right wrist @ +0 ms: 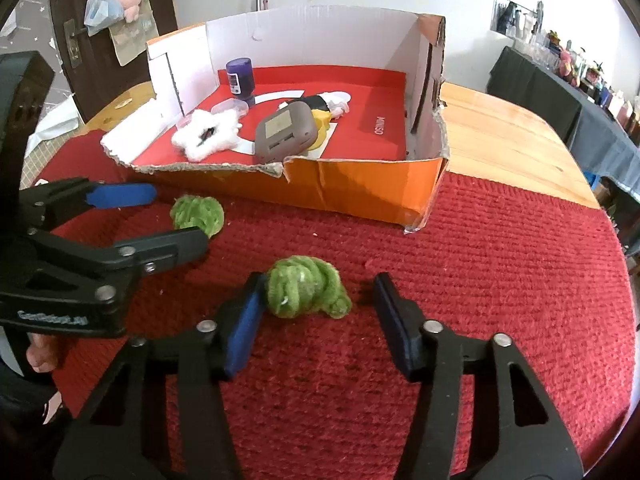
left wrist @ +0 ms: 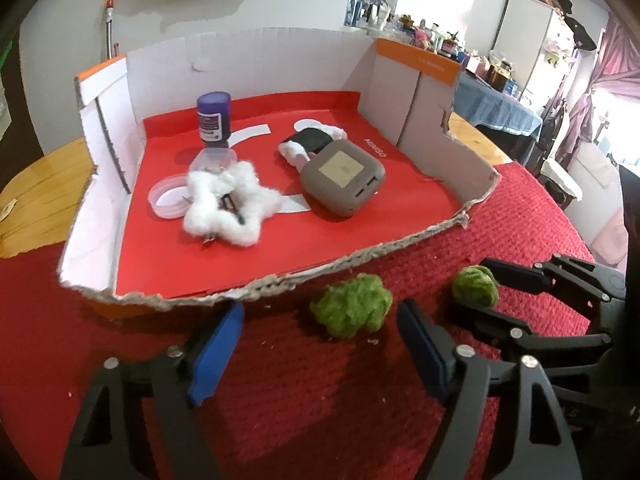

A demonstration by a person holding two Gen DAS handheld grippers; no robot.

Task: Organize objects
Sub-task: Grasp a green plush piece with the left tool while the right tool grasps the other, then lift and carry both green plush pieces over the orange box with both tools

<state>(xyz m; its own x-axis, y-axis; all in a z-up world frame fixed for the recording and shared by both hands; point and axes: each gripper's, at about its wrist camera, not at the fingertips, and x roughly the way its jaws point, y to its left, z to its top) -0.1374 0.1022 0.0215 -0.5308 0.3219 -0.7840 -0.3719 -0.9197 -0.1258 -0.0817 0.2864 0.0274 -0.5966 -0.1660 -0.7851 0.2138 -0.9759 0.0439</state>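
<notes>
Two green fuzzy balls lie on the red knitted mat in front of a torn cardboard box [left wrist: 280,280]. My left gripper [left wrist: 320,344] is open around the first green ball [left wrist: 352,310], which lies just ahead of its blue fingertips. In the right wrist view the left gripper [right wrist: 160,216] straddles that ball [right wrist: 196,214]. My right gripper [right wrist: 320,316] is open around the second green ball [right wrist: 306,288], whose left side touches the left pad. In the left wrist view the right gripper [left wrist: 476,284] flanks this ball [left wrist: 474,286].
The box [right wrist: 360,184] holds a white fluffy star [left wrist: 224,208], a purple bottle [left wrist: 214,116], a grey device [left wrist: 340,176], a clear lid [left wrist: 166,200] and a black and white item [left wrist: 312,140]. The wooden table [right wrist: 500,136] extends right of the mat [right wrist: 480,280].
</notes>
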